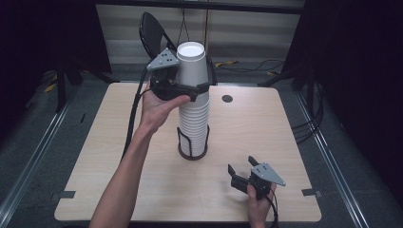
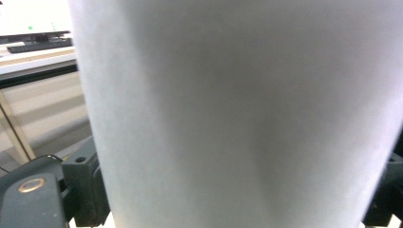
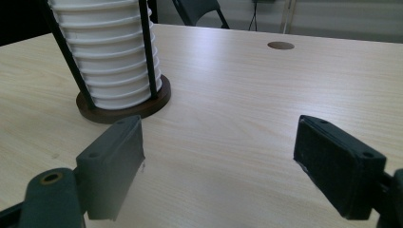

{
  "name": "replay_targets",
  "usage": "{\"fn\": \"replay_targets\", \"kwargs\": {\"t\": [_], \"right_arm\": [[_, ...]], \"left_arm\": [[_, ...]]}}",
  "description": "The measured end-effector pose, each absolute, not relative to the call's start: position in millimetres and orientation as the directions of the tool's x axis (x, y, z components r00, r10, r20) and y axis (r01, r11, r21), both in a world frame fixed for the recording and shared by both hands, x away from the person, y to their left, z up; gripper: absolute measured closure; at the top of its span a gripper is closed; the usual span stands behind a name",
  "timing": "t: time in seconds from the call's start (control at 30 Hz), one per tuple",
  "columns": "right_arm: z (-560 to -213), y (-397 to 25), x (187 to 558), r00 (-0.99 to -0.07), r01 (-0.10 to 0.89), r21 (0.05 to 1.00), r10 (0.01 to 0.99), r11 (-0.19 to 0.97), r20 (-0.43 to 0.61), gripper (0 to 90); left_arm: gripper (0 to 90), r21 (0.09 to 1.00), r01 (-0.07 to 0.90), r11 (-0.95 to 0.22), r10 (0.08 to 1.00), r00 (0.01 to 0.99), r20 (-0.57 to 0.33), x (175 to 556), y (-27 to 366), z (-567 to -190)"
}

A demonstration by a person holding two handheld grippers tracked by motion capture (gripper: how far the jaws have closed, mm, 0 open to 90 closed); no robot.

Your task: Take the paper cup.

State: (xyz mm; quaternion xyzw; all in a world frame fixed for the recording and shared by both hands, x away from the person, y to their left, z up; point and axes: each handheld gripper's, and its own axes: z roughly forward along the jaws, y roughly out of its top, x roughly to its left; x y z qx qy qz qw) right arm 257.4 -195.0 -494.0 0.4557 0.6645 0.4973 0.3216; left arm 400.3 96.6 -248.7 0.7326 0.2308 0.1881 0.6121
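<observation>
A tall stack of white paper cups [image 1: 194, 123] stands in a black wire holder [image 1: 192, 153] on the light wooden table [image 1: 119, 156]. My left gripper [image 1: 192, 81] is shut on the top white cup [image 1: 192, 64], held upside down at the head of the stack. That cup's wall [image 2: 237, 114] looms close between the jaws in the left gripper view. My right gripper [image 1: 242, 172] rests open near the table's front right, jaws apart with nothing between them [image 3: 218, 161]. The stack [image 3: 104, 57] and its round base [image 3: 126, 109] show ahead of it to the left.
A round cable hole [image 1: 227, 99] sits in the table behind the stack, and shows as a cable hole [image 3: 280, 45] far off in the right gripper view. A black chair [image 1: 152, 31] stands beyond the table's far edge. Cables lie on the floor at the right.
</observation>
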Motion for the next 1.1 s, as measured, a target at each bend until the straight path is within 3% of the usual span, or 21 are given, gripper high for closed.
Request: {"fn": "replay_targets", "kwargs": {"t": [1.1], "right_arm": [[-494,-195,258,-0.381,0.288,0.954,0.924,0.088,0.03,16.6]], "left_arm": [[11.6,0.998,0.045,-0.043,0.595,0.804,-0.011,395,106,-215]]}}
